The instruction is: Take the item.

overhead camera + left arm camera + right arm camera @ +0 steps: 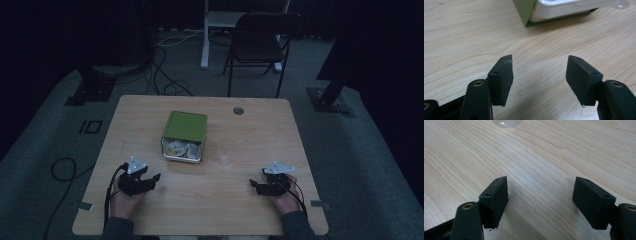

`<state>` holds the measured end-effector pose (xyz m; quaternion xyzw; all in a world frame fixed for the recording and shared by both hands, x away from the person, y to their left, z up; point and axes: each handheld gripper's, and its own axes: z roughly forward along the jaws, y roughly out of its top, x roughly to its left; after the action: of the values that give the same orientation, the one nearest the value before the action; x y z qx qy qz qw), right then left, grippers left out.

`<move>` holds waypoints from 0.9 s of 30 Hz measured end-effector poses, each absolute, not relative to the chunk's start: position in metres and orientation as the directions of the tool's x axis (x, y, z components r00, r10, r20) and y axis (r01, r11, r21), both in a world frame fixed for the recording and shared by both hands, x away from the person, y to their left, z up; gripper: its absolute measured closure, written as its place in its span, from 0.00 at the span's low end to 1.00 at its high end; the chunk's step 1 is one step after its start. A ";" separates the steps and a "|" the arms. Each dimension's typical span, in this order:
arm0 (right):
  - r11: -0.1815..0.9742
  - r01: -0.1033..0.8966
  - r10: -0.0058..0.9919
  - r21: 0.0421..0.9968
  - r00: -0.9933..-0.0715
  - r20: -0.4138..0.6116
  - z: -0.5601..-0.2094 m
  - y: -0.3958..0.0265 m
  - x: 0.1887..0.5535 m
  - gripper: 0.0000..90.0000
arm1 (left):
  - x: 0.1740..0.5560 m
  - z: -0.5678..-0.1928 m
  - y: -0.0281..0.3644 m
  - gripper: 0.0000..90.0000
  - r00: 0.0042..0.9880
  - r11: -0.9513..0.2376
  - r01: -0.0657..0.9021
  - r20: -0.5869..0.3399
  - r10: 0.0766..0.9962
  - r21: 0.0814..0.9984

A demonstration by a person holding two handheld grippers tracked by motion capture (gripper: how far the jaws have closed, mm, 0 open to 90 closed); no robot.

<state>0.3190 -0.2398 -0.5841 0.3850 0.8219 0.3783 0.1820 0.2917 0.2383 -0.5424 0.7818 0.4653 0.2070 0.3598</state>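
Just above the middle of the frame on the desk (260,130) lies a green box (186,125) sleeving a white tray (182,150), probably light, stiff and slightly slippery, best pinched across its sides; left gripper (146,182) and right gripper (255,185) rest wide-jawed, empty.

I read this as a dim lab or recording studio. Beyond my fingers (501,75) lies a bare wooden table (250,145) on grey carpet (350,150). Past its far edge: a black folding chair (260,42), loose cables (167,75), black stand bases (330,100) and dark curtains (60,35).
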 end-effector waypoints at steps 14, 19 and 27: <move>0.417 0.496 0.771 0.762 -0.637 -0.008 -0.584 -0.240 0.319 0.32 | 0.288 -0.525 0.225 0.44 0.547 -0.325 0.545 -0.034 0.836 0.773; 0.417 0.495 0.771 0.762 -0.637 -0.008 -0.584 -0.240 0.319 0.32 | 0.289 -0.522 0.219 0.44 0.565 -0.338 0.533 -0.028 0.825 0.776; 0.417 0.496 0.771 0.762 -0.636 -0.008 -0.584 -0.240 0.319 0.32 | 0.291 -0.516 0.207 0.46 0.595 -0.362 0.510 -0.017 0.804 0.780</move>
<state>0.3189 -0.2398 -0.5841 0.3855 0.8217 0.3782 0.1820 0.2909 0.2069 -0.5161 0.8034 0.4089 0.1880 0.3900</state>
